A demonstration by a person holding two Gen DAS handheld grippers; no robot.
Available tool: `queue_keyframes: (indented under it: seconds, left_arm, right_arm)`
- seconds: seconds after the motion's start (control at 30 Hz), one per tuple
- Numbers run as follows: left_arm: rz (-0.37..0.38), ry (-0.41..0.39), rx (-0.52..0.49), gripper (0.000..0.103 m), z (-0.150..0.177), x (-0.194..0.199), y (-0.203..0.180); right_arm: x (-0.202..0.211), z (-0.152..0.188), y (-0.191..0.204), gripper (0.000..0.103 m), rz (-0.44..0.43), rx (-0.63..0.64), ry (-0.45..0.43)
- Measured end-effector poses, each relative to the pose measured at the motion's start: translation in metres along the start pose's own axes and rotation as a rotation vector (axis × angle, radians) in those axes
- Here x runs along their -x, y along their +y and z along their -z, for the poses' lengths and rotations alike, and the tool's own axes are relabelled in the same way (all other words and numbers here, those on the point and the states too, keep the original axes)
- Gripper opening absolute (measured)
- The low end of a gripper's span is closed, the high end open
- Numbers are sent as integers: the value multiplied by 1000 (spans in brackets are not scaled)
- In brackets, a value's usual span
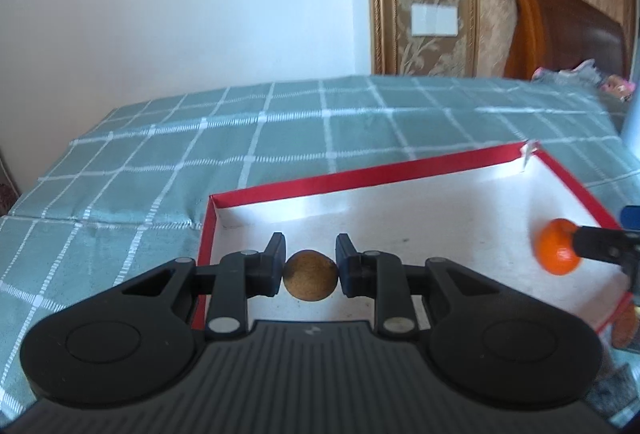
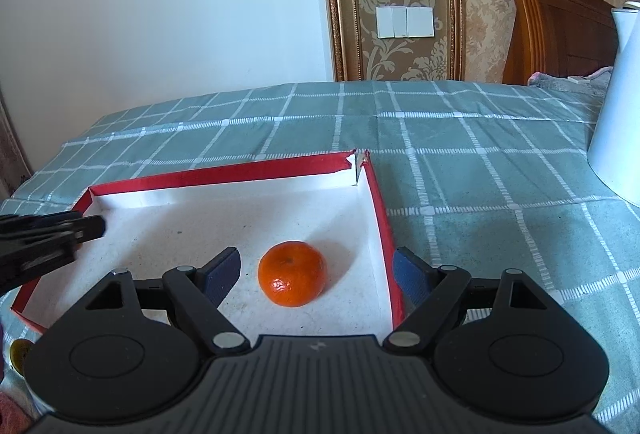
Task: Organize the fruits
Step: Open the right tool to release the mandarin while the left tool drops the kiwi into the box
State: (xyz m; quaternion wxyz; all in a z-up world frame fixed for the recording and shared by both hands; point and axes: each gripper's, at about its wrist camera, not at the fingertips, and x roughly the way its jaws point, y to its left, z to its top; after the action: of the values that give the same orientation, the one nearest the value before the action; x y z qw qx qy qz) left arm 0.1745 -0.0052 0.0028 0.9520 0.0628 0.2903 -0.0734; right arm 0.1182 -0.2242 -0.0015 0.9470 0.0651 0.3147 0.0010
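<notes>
Green checked cloth [image 2: 460, 170] covers the bed, and on it sits the landmark for everything else — a shallow red-walled box [image 2: 224, 176] with a white floor, one far corner torn open. Beyond the box's right wall, well apart from it on the cloth, stands a tall white jug [image 2: 618, 106].

Over the box's near-left part, the left gripper [image 1: 310, 268] is closed on a round brown fruit [image 1: 310, 276], one pad pressed to each of its sides; whether the fruit touches the floor of the box I cannot tell. Over the box's near-right corner the right gripper [image 2: 318, 270] has its jaws spread wide — the left blue pad inside the box, the right one past the red wall — with neither pad touching anything. Between those pads, resting on the white floor close to the right wall, sits an orange mandarin [image 2: 292, 272], stem end up.
</notes>
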Motion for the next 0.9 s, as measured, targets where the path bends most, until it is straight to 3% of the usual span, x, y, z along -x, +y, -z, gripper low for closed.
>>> queue_keyframes:
  seconds: [0.3,0.43,0.53,0.67,0.9]
  left_arm:
    - [-14,86,26,25,0,-23,6]
    - [-33,86,21,39,-3,-24,8]
    - [-33,94,26,40,-2,-25,9]
    - [-45,55,48,48,-3,-17,11]
    - [-77,-114,98,60,-3,40,26]
  right_arm:
    - [-3,2,5,84,-3,23,16]
    - [-3,3,7,84,-1,30,18]
    - [-4,4,7,84,3,34,23]
    - [-3,4,7,84,7,36,19]
    - [-5,5,6,84,9,37,21]
